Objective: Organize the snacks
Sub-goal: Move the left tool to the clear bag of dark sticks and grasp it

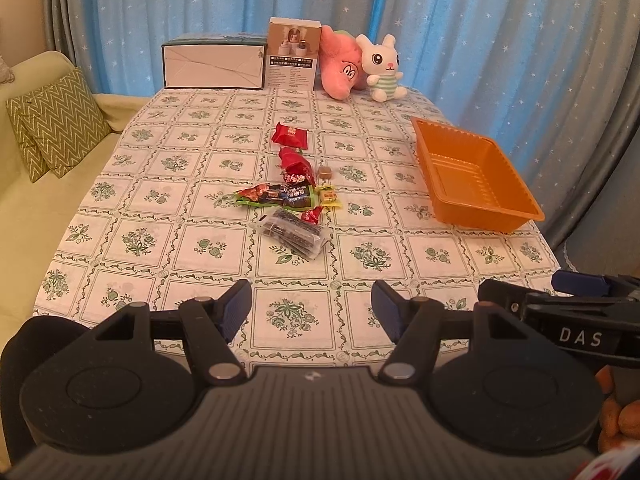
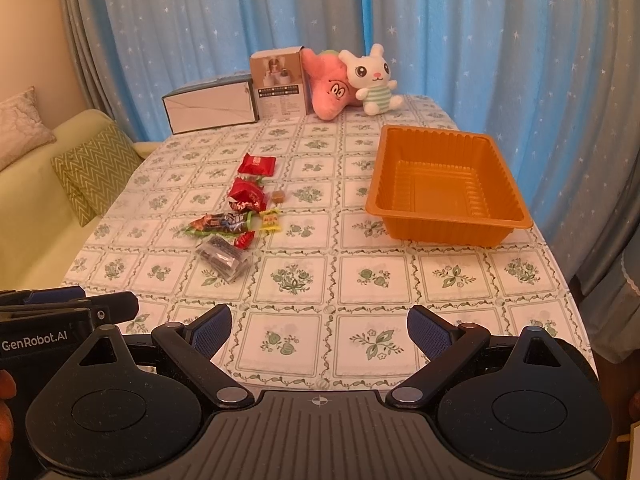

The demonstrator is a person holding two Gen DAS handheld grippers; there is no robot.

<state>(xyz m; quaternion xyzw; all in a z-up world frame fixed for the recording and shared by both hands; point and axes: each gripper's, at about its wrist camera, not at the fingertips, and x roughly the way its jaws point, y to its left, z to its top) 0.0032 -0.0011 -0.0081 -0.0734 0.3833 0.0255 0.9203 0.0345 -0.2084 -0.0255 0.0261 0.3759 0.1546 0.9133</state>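
Several snacks lie in a loose pile mid-table: a red packet (image 1: pixel 290 136) (image 2: pixel 256 165) farthest back, a crumpled red bag (image 1: pixel 295 162) (image 2: pixel 247 195), a small brown candy (image 1: pixel 325 172) (image 2: pixel 278 196), a yellow candy (image 1: pixel 329 197) (image 2: pixel 271 220), a long green-and-dark wrapper (image 1: pixel 276 197) (image 2: pixel 218 224) and a clear bag of dark sticks (image 1: pixel 294 233) (image 2: pixel 222 257). An empty orange tray (image 1: pixel 476 176) (image 2: pixel 446 188) stands to the right. My left gripper (image 1: pixel 312 310) and right gripper (image 2: pixel 319 332) are both open and empty, over the table's near edge, well short of the pile.
At the table's far end stand a white box (image 1: pixel 214 65) (image 2: pixel 212 106), a tall carton (image 1: pixel 294 60) (image 2: pixel 279 87), a pink plush (image 1: pixel 340 68) (image 2: pixel 330 86) and a white bunny plush (image 1: pixel 382 66) (image 2: pixel 372 80). A sofa with cushions (image 1: pixel 56 120) sits left. Blue curtains hang behind.
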